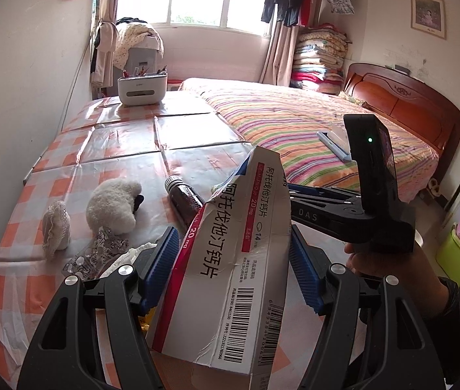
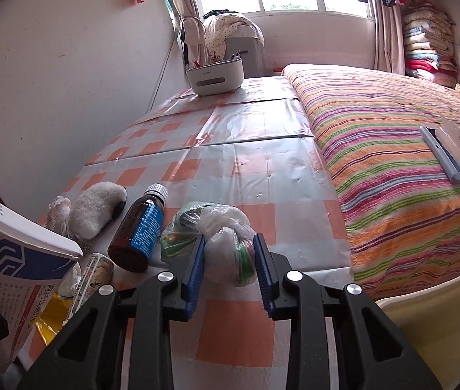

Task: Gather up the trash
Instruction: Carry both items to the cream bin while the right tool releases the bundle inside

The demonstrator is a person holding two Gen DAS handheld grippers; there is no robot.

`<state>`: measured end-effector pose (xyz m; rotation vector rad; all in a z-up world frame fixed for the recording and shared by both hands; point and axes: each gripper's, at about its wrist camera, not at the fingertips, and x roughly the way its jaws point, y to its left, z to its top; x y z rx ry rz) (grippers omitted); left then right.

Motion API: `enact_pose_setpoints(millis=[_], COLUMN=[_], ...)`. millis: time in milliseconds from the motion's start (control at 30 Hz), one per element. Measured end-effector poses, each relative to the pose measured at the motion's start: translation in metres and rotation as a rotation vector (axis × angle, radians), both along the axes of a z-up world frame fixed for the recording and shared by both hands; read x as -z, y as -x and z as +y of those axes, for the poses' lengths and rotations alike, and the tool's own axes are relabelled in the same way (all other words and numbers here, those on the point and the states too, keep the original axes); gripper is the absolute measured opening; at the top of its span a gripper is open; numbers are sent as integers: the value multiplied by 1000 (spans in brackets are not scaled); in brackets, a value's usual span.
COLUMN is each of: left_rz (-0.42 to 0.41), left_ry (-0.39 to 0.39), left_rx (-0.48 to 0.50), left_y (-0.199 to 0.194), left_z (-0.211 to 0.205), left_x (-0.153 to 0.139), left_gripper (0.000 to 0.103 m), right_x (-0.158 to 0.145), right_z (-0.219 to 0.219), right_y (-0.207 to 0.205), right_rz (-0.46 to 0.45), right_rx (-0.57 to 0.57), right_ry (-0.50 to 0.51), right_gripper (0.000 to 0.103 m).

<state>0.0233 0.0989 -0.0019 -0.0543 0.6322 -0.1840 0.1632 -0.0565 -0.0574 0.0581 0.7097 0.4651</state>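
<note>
Trash is gathered at the near end of the table point(image 2: 256, 149), which runs along the wall beside the bed point(image 2: 392, 136), so both tools can reach it from one spot. A pale bin point(image 2: 441, 318) shows at the lower right of the right wrist view, just off the table's corner; I judge that is where things are meant to go, though its inside is hidden.

The largest piece, a crumpled medicine box point(image 1: 230, 260), is raised off the table between the blue pads of the left gripper point(image 1: 233, 260). The pads sit against its sides, so the box looks pinched, held lengthwise for carrying.

Next in size, the brown bottle point(image 2: 140, 230) lies on its side, cap toward the window, just left of the bag and untouched.

The knotted plastic bag point(image 2: 226, 243) rests on the cloth with the right gripper point(image 2: 230, 253) closed around it, pads pressing both sides of its bulge. Soft film may slip, so a grip near the knot seems sensible.

A plush toy point(image 2: 96, 211) and small wrappers point(image 1: 99, 253) lie toward the wall; whether the toy counts as trash I cannot tell.
</note>
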Motion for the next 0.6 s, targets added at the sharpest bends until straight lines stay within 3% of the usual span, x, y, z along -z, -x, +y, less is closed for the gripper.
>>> enact_pose_setpoints(millis=[600], left_rz=[-7], left_ry=[-14], left_rx=[76], left_y=[-11], left_z=[-39], left_x=[7], left_gripper=[66], right_x=[-23], right_z=[-56], right_y=[41], right_rz=[-106], right_rx=[92], right_ry=[-13], right_gripper=[27])
